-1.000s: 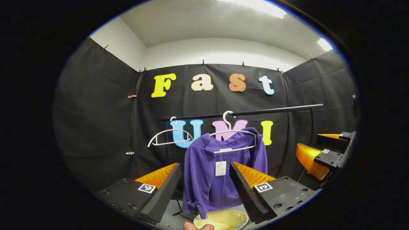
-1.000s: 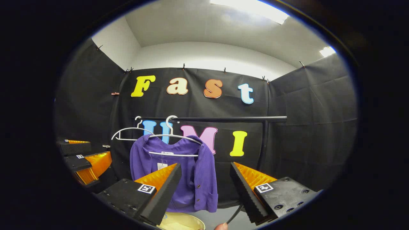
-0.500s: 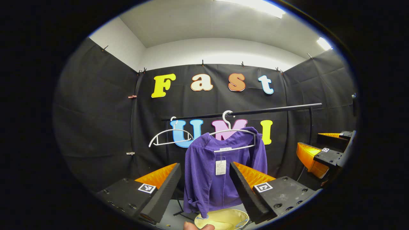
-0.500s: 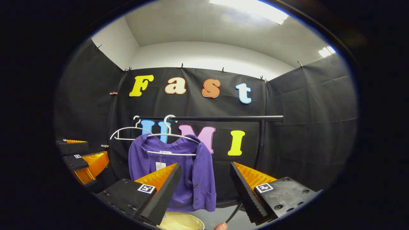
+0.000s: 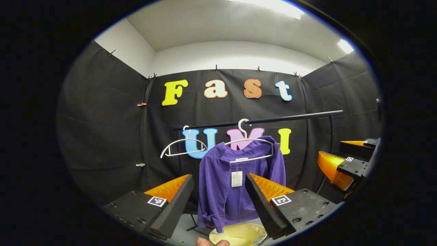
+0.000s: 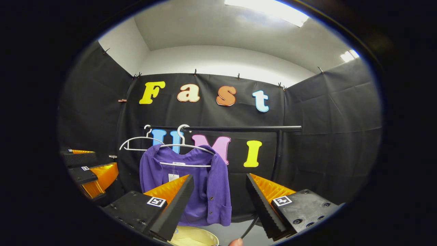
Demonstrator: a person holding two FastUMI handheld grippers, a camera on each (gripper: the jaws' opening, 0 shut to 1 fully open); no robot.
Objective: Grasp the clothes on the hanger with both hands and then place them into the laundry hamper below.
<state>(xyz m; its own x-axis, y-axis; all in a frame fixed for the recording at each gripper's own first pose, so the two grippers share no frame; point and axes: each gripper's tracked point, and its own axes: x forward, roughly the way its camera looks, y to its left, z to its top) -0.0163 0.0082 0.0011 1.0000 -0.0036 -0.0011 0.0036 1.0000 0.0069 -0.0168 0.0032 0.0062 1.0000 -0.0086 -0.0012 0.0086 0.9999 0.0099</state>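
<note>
almost nothing moved since a second ago: purple cardigan (image 5: 235, 184) still on its hanger (image 5: 251, 140), both my grippers wide open, empty, approach hardly begun.

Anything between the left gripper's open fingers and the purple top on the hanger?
No. In the left gripper view the left gripper is open, and the purple top hangs framed between its fingers with only open air before it.

- Left gripper view: I look level from back off the rail (image 5: 259, 120), cardigan (image 5: 239, 181) centred.
- Right gripper view: same facing, set further right, cardigan (image 6: 191, 184) left of centre.
- Both share rail (image 6: 225, 128), cardigan, hamper (image 5: 239, 234).
</note>
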